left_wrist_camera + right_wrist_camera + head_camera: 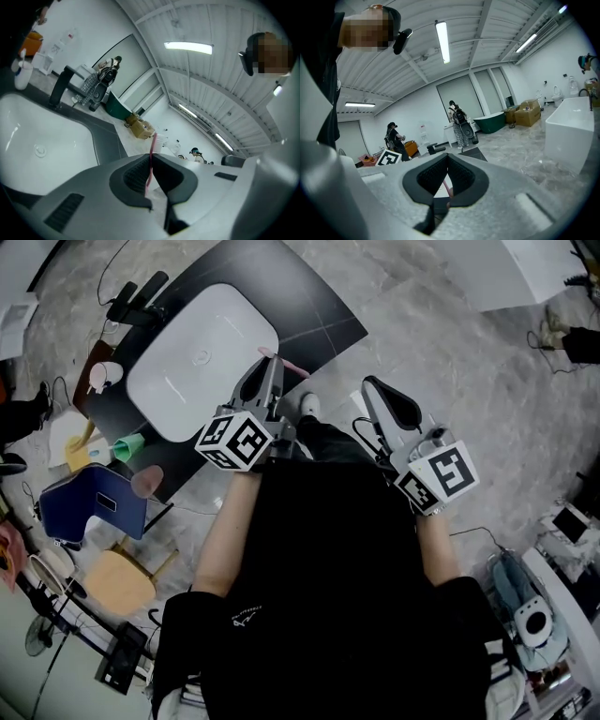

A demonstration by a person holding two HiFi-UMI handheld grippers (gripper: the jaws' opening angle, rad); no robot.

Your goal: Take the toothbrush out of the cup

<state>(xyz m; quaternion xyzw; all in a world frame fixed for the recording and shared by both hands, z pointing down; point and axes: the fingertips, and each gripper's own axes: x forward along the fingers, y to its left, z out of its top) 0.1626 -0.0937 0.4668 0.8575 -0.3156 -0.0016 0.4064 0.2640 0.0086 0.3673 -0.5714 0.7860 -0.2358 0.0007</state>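
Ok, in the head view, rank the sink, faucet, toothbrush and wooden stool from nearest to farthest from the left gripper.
1. Toothbrush: clamped in the left gripper.
2. Sink: right beside it on the dark counter.
3. Faucet: at the sink's far end, upper left.
4. Wooden stool: on the floor, lower left.

Pink toothbrush (pixel 150 161), white basin (pixel 202 357), black counter (pixel 309 298), grey marbled floor (pixel 441 362), tan stool (pixel 120 582).

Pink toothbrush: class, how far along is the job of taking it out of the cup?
Done: the slim pink plastic toothbrush is clear of any cup, held up near the white basin. In hand: the left gripper is clamped on its handle; the right gripper is shut, empty. Left: probably only setting it down.
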